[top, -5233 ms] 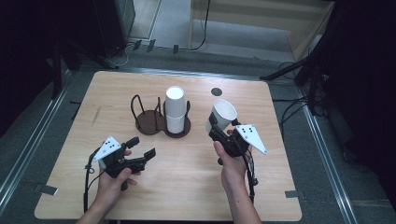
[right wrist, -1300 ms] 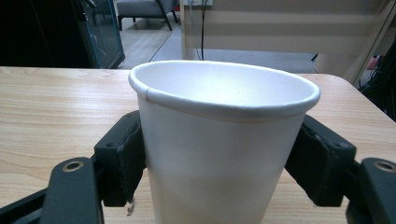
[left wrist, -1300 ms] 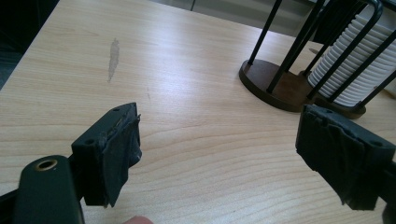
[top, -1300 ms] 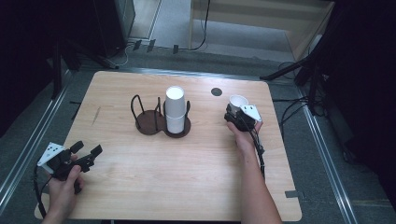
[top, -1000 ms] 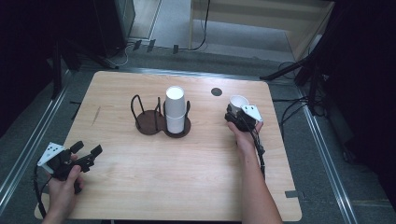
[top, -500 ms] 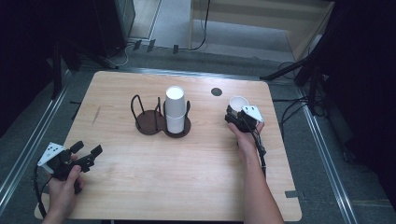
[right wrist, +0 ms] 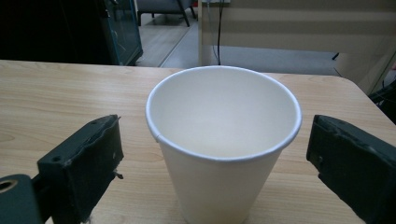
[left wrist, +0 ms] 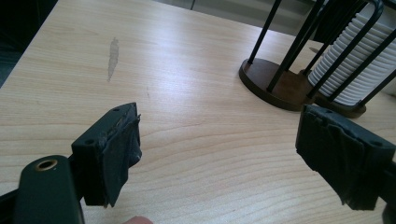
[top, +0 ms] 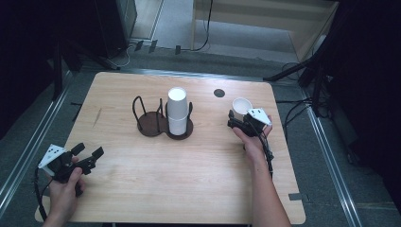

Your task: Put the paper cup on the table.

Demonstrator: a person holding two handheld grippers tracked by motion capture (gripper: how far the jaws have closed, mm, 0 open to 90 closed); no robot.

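Observation:
A white paper cup (top: 241,104) stands upright on the table's right side. My right gripper (top: 238,116) sits just behind it. In the right gripper view the cup (right wrist: 219,154) is between the jaws, which have just been opening, and both pads stand apart from its wall. My left gripper (top: 88,150) rests open near the front left corner with nothing between its fingers (left wrist: 116,149). A dark wire holder (top: 149,124) with two round bases stands mid-table. Its right base holds a stack of white cups (top: 177,111).
A small black round spot (top: 219,92) marks the table behind the cup. The holder's empty left base (left wrist: 275,84) and the cup stack (left wrist: 355,70) lie ahead of the left gripper. Metal rails and cables run along the floor beside the table (top: 142,189).
The right jaws have spread away from the cup, which stays standing on the table. The left gripper has not moved over the last second.

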